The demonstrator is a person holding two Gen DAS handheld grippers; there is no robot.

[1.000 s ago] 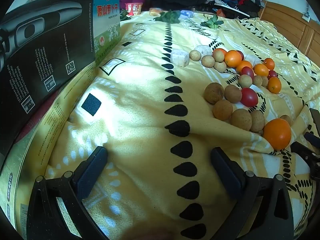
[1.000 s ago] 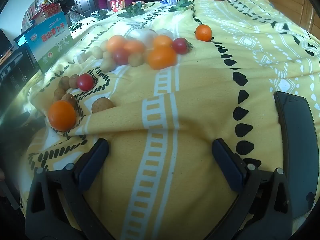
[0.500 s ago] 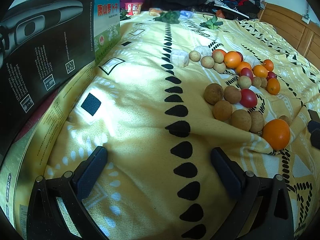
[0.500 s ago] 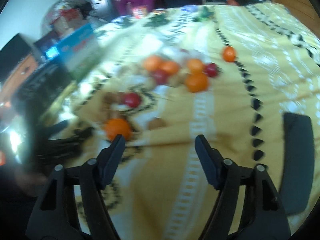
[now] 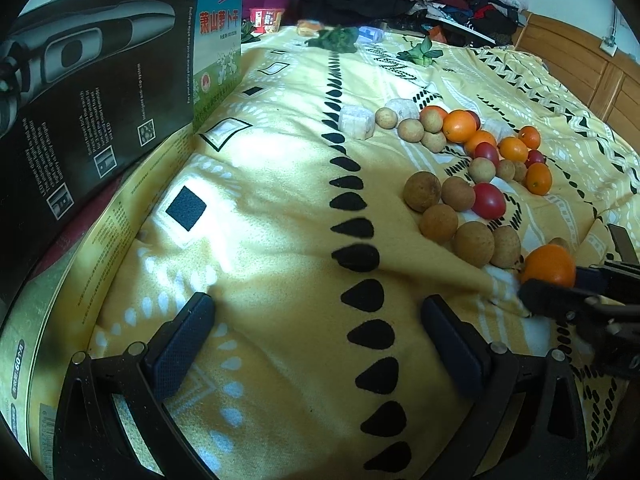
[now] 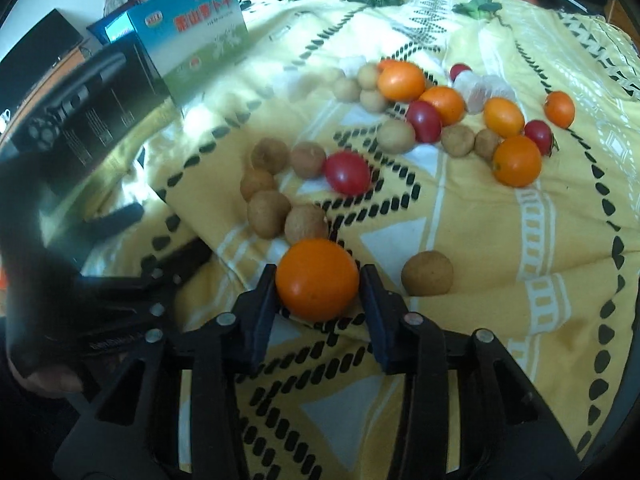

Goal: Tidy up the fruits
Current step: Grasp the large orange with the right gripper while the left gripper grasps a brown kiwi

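Note:
Several fruits lie scattered on a yellow patterned blanket (image 5: pixel 260 184): brown round fruits (image 6: pixel 269 213), red tomatoes (image 6: pixel 347 172) and oranges (image 6: pixel 517 161). My right gripper (image 6: pixel 318 286) has its fingers on both sides of a large orange (image 6: pixel 317 285), which rests on the blanket; the pads touch or nearly touch it. The same orange shows in the left wrist view (image 5: pixel 549 266) with the right gripper's fingers (image 5: pixel 560 300) around it. My left gripper (image 5: pixel 316 332) is open and empty, low over bare blanket left of the fruits.
A black box (image 5: pixel 80 120) and a blue-green box (image 5: pixel 218 40) stand at the blanket's left edge. White wrapped pieces (image 5: pixel 358 122) lie near the far fruits. Green leaves (image 5: pixel 420 54) and clothes lie at the back. A wooden headboard (image 5: pixel 580 68) is at the right.
My right gripper has swung left and down to the large orange and narrowed around it. My left gripper has stayed in place.

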